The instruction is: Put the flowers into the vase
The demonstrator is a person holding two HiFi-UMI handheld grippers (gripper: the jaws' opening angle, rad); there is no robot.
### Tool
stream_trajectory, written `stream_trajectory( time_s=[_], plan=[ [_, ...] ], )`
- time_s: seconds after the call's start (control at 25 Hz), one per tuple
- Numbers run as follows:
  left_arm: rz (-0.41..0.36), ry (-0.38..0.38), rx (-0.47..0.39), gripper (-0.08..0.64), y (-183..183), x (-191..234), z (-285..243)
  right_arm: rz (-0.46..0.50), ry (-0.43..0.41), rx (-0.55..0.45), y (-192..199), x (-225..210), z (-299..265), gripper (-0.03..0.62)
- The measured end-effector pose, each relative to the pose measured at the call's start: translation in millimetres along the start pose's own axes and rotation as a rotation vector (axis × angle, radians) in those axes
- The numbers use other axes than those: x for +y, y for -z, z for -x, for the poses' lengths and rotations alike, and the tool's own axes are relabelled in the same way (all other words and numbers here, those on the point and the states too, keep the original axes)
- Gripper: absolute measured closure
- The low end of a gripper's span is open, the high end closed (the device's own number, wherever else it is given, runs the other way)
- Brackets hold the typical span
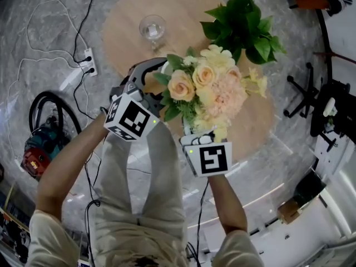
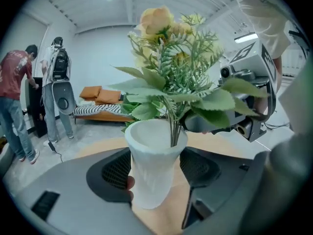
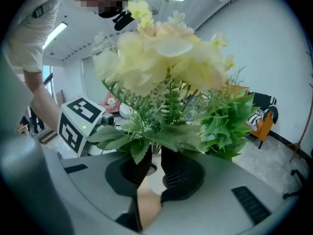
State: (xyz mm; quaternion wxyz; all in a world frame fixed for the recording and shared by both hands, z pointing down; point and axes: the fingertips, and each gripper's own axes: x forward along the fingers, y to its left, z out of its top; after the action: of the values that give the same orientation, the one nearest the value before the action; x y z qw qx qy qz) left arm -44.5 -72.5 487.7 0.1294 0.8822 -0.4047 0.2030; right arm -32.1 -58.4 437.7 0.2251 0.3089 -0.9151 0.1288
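My left gripper [image 2: 156,171] is clamped around the white vase [image 2: 154,146], one jaw on each side of its narrow waist, and the vase stands on the round wooden table [image 1: 183,15]. My right gripper [image 3: 153,169] is clenched on the flowers [image 3: 161,58], low on their stalks just above the vase. The stems [image 2: 174,129] already reach down through the vase's mouth, and the blooms and leaves spread over it. A glass [image 1: 152,28] stands well beyond the vase and a green plant [image 1: 245,26] is off to its right.
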Motion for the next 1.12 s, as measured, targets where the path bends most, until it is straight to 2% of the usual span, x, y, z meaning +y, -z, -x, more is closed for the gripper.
stream_trajectory(
  time_s=[0.24, 0.68, 1.12],
  plan=[
    [-0.003, 0.004, 0.004, 0.244, 1.2, -0.3, 0.6, 0.093, -0.033, 0.066, 12.0, 9.4, 8.5, 0.548],
    [-0.011, 0.026, 0.023, 0.244, 3.1, -2.9, 2.9, 0.022, 0.012, 0.087, 20.9, -1.6, 20.0, 0.549],
    [0.039, 0.025, 0.039, 0.235, 4.5, -3.3, 11.5, -0.043, 0.021, 0.102, 27.3, -4.3, 32.6, 0.548]
  ],
)
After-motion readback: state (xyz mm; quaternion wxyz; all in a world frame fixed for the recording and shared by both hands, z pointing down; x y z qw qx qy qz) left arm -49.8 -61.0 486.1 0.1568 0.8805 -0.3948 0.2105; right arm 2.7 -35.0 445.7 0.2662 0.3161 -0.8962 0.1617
